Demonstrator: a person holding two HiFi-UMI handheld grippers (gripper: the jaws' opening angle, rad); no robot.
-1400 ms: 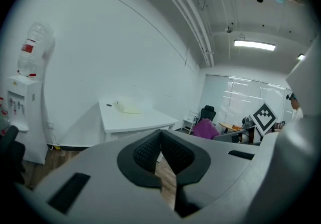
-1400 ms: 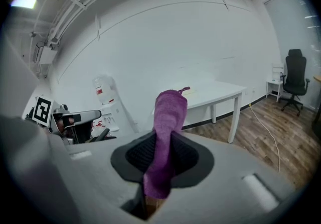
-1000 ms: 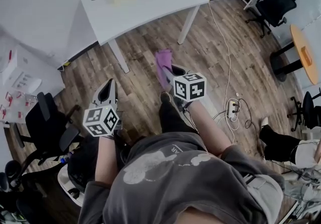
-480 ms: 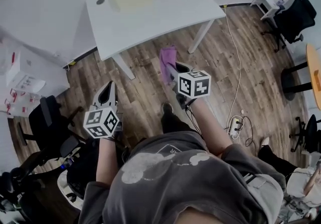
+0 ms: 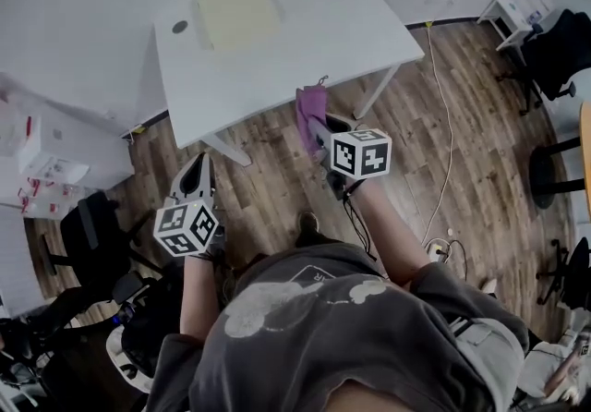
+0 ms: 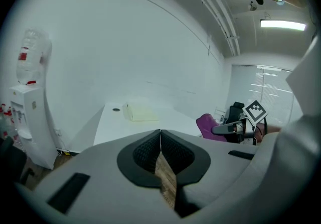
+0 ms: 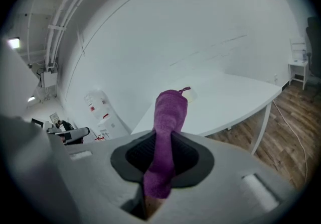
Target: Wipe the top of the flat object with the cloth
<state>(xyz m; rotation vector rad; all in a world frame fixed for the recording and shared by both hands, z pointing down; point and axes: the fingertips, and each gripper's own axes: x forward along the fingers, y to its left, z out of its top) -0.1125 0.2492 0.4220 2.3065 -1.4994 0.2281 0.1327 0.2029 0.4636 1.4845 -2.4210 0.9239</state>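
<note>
Cloth held, wiping not begun.
Right gripper (image 5: 317,127) clamps the cloth (image 5: 309,105) short of the counter (image 5: 342,27); left gripper (image 5: 196,168) shut, empty; pad (image 5: 237,8) untouched.

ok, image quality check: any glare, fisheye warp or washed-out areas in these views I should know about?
Head view: strong fisheye, the table edges bow; the pale flat object has low contrast against the white top. Left gripper view: dark vignetted corners, ceiling light blown out. Right gripper view: same vignette, lines on the wall curve; purple cloth is sharp and evenly lit.
</note>
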